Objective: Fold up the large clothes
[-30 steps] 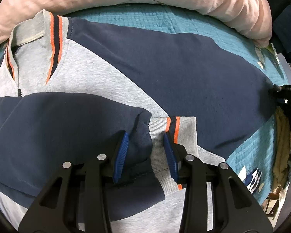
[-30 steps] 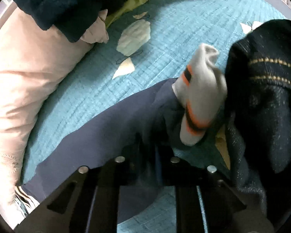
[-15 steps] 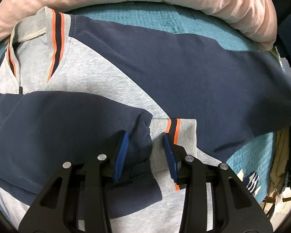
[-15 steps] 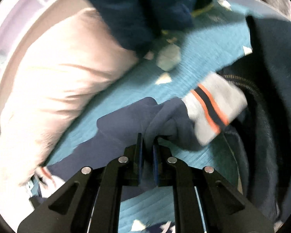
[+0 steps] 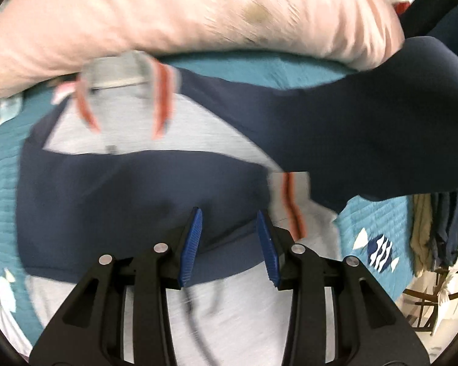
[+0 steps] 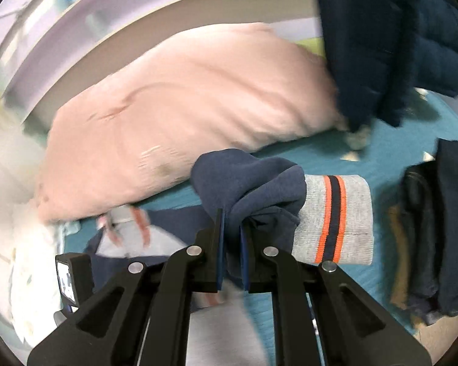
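A grey sweatshirt (image 5: 204, 128) with navy sleeves and an orange-striped collar lies on the teal quilt (image 5: 3, 177). One navy sleeve (image 5: 131, 189) is folded across its chest, its striped cuff (image 5: 293, 201) to the right. My left gripper (image 5: 230, 238) hovers open above that sleeve with nothing pinched between its blue pads. The other sleeve (image 5: 375, 116) rises off the bed toward the upper right. In the right wrist view my right gripper (image 6: 231, 231) is shut on that sleeve's bunched navy cloth (image 6: 244, 183), just beside its grey cuff (image 6: 336, 219), held up in the air.
A big pink pillow (image 5: 198, 15) (image 6: 183, 106) lies along the far side of the bed, touching the collar. A dark puffy jacket (image 6: 397, 45) hangs at the upper right. A pile of dark clothes (image 6: 427, 244) sits on the bed's right edge.
My left gripper has risen off the folded sleeve and sits a little left of the cuff. My right gripper has lifted the other sleeve high and swung it toward the sweatshirt body.
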